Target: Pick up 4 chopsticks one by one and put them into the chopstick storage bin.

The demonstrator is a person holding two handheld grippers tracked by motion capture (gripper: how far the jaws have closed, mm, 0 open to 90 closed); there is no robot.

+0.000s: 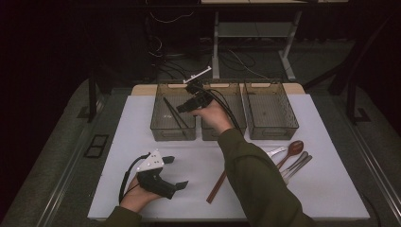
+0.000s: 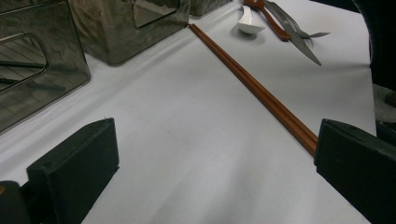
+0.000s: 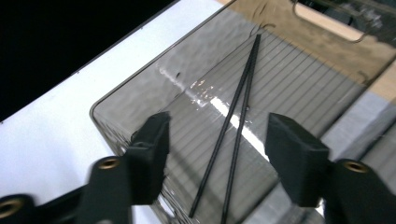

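- The left gripper (image 1: pixel 178 171) is held low over the white mat (image 1: pixel 331 189) with its jaws set wide and nothing between them; the brown chopsticks (image 2: pixel 252 86) lie just ahead of its right jaw, presumably the next item to be collected.
- The left bin (image 1: pixel 158 124) holds the black chopsticks (image 3: pixel 233 135), which lie directly below the right gripper (image 1: pixel 185 107).
- The right gripper's jaws are parted, holding nothing; a release into the bin is indicated.
- The spoons and fork (image 1: pixel 294 156) are left unsorted, well apart from both grippers.

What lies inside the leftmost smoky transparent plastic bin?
Two thin black chopsticks lie on the ribbed floor of the leftmost smoky transparent plastic bin. The right gripper above it covers one far corner.
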